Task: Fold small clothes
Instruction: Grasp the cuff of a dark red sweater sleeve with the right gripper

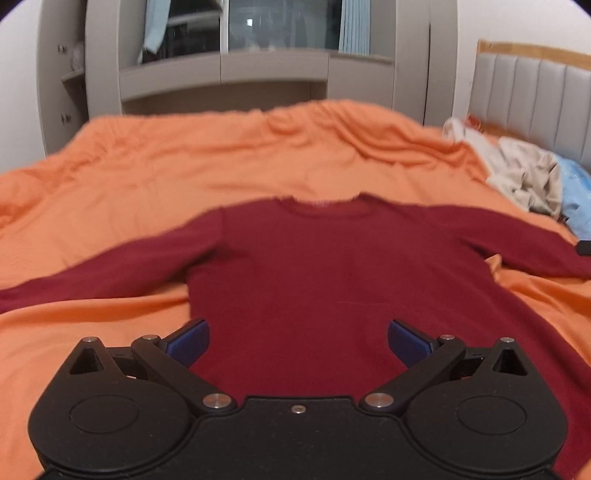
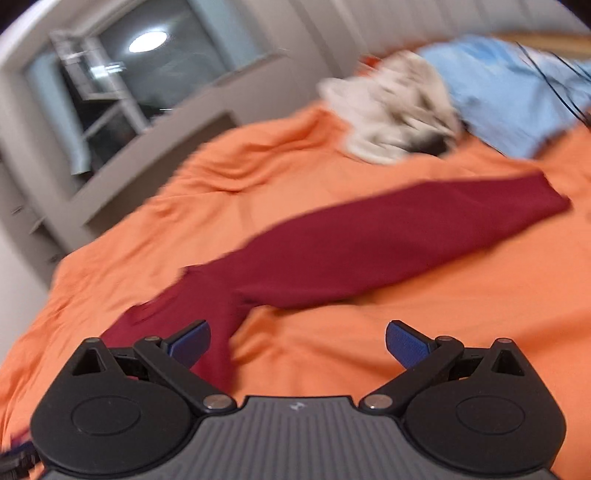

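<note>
A dark red long-sleeved sweater (image 1: 314,266) lies spread flat on the orange bed cover (image 1: 184,162), collar away from me and both sleeves stretched out sideways. My left gripper (image 1: 298,341) hovers open above the sweater's lower body, blue pads wide apart with nothing between them. In the right wrist view one red sleeve (image 2: 388,240) runs diagonally up to the right across the cover. My right gripper (image 2: 298,341) is open over the orange cover just right of the sweater's side edge, near the armpit; its left pad (image 2: 190,341) overlaps the red cloth.
A crumpled beige garment (image 1: 524,173) and a light blue one (image 1: 576,192) are heaped at the right by the grey padded headboard (image 1: 535,88). Grey cabinets and a window (image 1: 280,26) stand beyond the far bed edge. The right wrist view is motion-blurred.
</note>
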A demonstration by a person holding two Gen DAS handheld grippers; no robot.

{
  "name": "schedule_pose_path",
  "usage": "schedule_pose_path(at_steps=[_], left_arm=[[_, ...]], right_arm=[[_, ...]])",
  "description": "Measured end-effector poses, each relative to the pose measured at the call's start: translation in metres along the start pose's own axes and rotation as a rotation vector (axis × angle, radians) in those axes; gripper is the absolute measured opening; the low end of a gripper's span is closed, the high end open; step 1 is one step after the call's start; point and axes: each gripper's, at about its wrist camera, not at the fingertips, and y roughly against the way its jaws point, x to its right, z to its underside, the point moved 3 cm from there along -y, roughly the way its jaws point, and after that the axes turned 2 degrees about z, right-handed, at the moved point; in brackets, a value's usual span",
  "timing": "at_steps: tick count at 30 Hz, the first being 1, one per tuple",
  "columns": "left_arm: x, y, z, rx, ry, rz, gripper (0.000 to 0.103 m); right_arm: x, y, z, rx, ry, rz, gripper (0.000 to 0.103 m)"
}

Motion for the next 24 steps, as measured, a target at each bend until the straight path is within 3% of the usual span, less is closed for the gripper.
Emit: schedule_pose_path(at_steps=[6, 13, 16, 19, 24], left_arm=[[-0.003, -0.034, -0.010, 0.007, 0.048, 0.055, 0.102], [-0.018, -0.053, 0.006, -0.068, 0.123, 0.047, 0.102], [-0.022, -0.055, 0.011, -0.071, 0.154, 0.048, 0.102], [-0.022, -0.057, 0.016, -0.073, 0.151, 0.038, 0.102], [-0.017, -0.060, 0.019, -0.083, 0.120, 0.021, 0.103]], right_arm=[[0.036, -0.029, -0.023, 0.116, 0.026, 0.124, 0.103], [0.110, -0.067, -0.034, 0.100, -0.315, 0.180, 0.103], [0.134, -0.074, -0.037, 0.146, -0.414, 0.123, 0.103], [0.148, -0.080, -0.041, 0.180, -0.479, 0.110, 0.103], [0.151, -0.087, -0.044, 0.254, -0.521, 0.167, 0.102]])
